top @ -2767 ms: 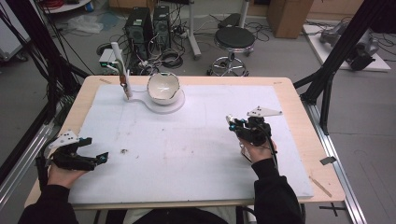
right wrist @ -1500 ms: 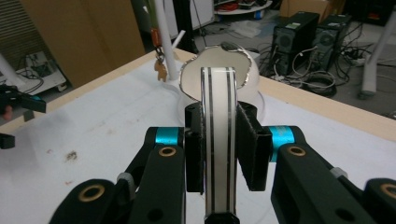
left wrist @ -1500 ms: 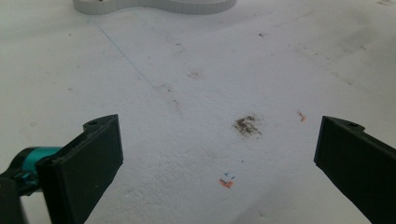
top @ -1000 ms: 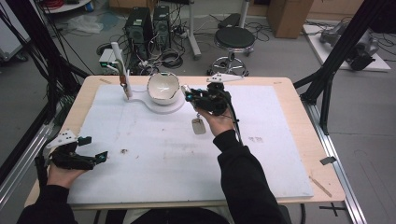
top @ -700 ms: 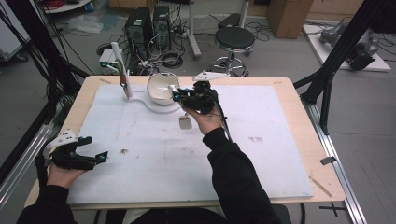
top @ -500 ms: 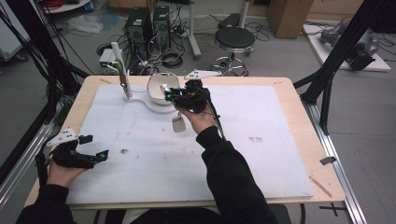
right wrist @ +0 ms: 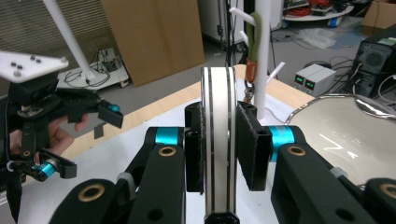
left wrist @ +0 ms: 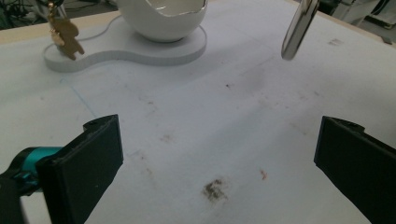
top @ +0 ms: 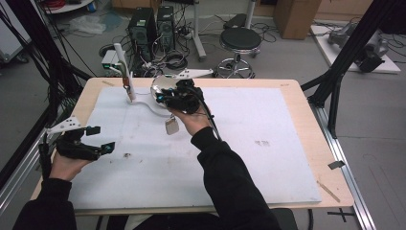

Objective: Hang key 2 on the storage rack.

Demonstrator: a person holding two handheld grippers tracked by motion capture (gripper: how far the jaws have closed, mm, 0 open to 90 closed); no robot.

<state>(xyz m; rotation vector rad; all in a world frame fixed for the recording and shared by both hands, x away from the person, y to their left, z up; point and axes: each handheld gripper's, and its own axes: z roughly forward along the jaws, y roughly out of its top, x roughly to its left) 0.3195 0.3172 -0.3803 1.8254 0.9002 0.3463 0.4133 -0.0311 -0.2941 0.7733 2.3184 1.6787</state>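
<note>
A: High view, change? 
B: Right gripper (top: 165,98) has moved from 3 o'clock to 12, beside the white egg-shaped ceramic bowl (top: 160,86).

A: Left gripper view? 
B: Left gripper (left wrist: 215,154) jaws wide, nothing between.

A: Right gripper view? 
B: Jaws clamp the flat white silver-rimmed disc (right wrist: 217,140), edge-on.

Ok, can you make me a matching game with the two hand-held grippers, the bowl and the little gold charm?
Things:
1. left hand-held gripper
2. right hand-held gripper
3. bowl
4. gold charm

States and places:
A. hangs from the white stand
B. jaws wide apart, nothing between them
C. sits on the white base
D. clamped on a white and silver band

Pairs: 1-B, 2-D, 3-C, 4-A
</note>
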